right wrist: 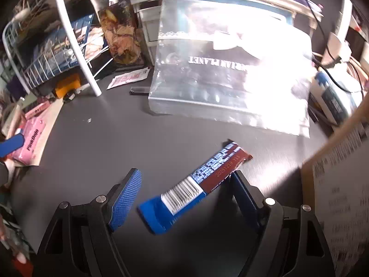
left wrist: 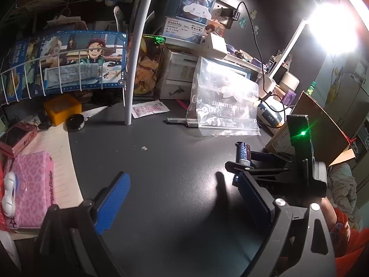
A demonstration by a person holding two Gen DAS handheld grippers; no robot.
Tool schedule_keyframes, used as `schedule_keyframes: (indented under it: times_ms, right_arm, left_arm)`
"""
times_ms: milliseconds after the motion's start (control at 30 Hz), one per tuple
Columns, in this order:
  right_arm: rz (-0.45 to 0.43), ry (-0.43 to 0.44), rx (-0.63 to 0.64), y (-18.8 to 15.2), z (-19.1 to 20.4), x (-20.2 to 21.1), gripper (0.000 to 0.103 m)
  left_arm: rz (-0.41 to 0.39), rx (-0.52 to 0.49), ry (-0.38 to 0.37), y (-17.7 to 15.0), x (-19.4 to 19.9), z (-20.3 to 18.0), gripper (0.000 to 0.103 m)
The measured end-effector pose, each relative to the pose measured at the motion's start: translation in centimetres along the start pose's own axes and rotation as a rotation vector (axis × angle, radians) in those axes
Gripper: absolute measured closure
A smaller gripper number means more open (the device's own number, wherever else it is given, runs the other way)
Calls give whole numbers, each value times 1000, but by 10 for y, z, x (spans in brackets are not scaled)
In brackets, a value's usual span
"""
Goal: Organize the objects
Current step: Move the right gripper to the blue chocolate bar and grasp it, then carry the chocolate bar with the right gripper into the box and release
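My right hand-held gripper (right wrist: 186,191) is spread apart – snack bar (right wrist: 198,182) lies loose on the bench (right wrist: 96,147) between the fingers, near the clear zip bag (right wrist: 230,73). Left hand-held gripper (left wrist: 182,198) also apart, holding nothing – its view alone shows the pink pouch (left wrist: 30,189).

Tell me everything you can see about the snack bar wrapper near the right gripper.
The snack bar wrapper is a long, flat, glossy packet: blue at its near end, a white barcode panel, then a blue-white printed band beside a brown strip with a stamped date. It lies diagonally between the open fingers of the right gripper, apparently against the right finger. In the left wrist view it appears end-on by that gripper.
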State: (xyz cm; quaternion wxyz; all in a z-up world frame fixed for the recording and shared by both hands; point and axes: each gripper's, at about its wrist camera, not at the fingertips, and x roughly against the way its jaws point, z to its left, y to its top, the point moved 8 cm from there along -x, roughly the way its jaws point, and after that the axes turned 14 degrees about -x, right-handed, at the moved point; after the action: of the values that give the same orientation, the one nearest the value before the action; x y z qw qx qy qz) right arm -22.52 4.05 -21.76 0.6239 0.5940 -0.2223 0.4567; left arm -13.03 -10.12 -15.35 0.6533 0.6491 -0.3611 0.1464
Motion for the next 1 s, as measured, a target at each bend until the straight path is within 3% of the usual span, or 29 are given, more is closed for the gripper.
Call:
schedule_keyframes:
  times_ms: [100, 167, 267, 600, 633, 800, 1000]
  right_arm:
    - [-7, -12, 50, 3, 7, -4, 35]
    - [-7, -19, 79, 3, 8, -3, 60]
    - [-6, -20, 106, -1, 8, 0, 72]
    - [-15, -13, 113, -24, -4, 23, 82]
    - [-20, -5, 116, -27, -5, 27, 88]
    - [-21, 32, 152, -37, -1, 36, 89]
    - [-56, 198, 247, -44, 30, 80, 89]
  left_arm:
    - [0, 1, 1, 2, -1, 1, 10]
    - [-1, 2, 1, 2, -1, 1, 10]
    - [-2, 4, -3, 2, -1, 0, 10]
    - [0, -14, -6, 4, 1, -15, 10]
    - [0, -16, -9, 5, 2, -17, 10]
    - [10, -36, -32, 7, 0, -31, 10]
    - [14, -38, -97, 12, 0, -55, 10]
